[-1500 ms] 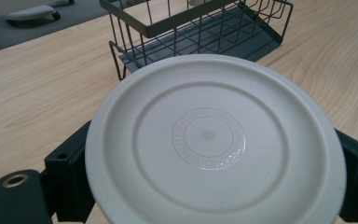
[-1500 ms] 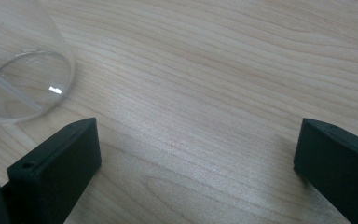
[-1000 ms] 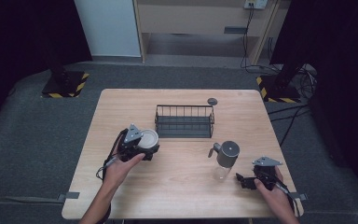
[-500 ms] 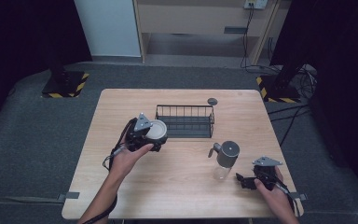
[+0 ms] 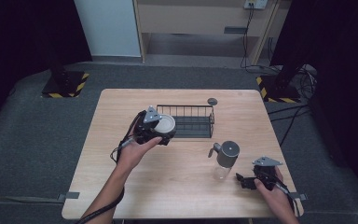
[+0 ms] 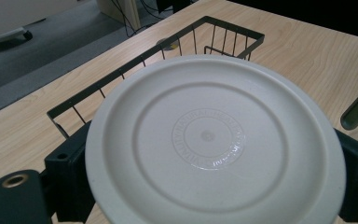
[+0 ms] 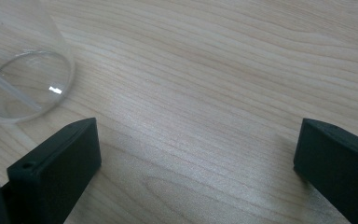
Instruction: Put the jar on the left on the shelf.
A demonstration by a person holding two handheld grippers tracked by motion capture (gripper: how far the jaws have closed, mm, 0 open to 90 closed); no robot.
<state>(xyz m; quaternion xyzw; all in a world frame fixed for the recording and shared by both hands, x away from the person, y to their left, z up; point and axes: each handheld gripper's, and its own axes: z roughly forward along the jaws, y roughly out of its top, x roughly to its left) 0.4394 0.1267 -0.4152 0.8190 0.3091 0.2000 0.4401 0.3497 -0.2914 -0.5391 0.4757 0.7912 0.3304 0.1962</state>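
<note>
Two grippers: left gripper [image 5: 161,128] pinches a smooth round cream plate [image 6: 214,140]; right gripper [image 5: 247,181] spread over woodgrain table [image 5: 177,177]

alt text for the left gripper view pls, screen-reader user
A round white plate is held between the left gripper's two black jaws, its underside with a circular embossed mark facing the camera. Behind it, a black wire basket stands on the light wooden table.
</note>
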